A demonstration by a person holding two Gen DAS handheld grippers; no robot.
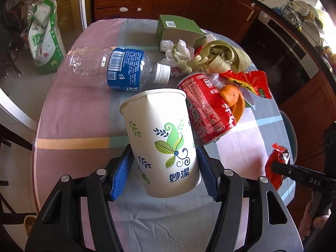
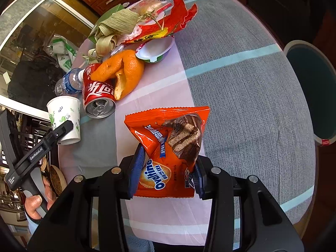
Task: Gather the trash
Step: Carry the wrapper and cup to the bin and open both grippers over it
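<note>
The paper cup (image 1: 161, 140) stood tilted between the left gripper (image 1: 164, 168)'s 2 blue pads, apparently pinched, its inside hidden. The right gripper (image 2: 166, 176) clamped the orange snack packet (image 2: 168, 147) above the table (image 2: 241, 84), near the bin (image 2: 310, 96).

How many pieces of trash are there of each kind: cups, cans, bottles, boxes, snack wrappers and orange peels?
Paper cup: 1
Red cola can: 1
Clear plastic bottle: 1
Green box: 1
Snack wrappers: 2, the Ovaltine packet and a torn red wrapper
Orange peel: 1
Total: 7
</note>
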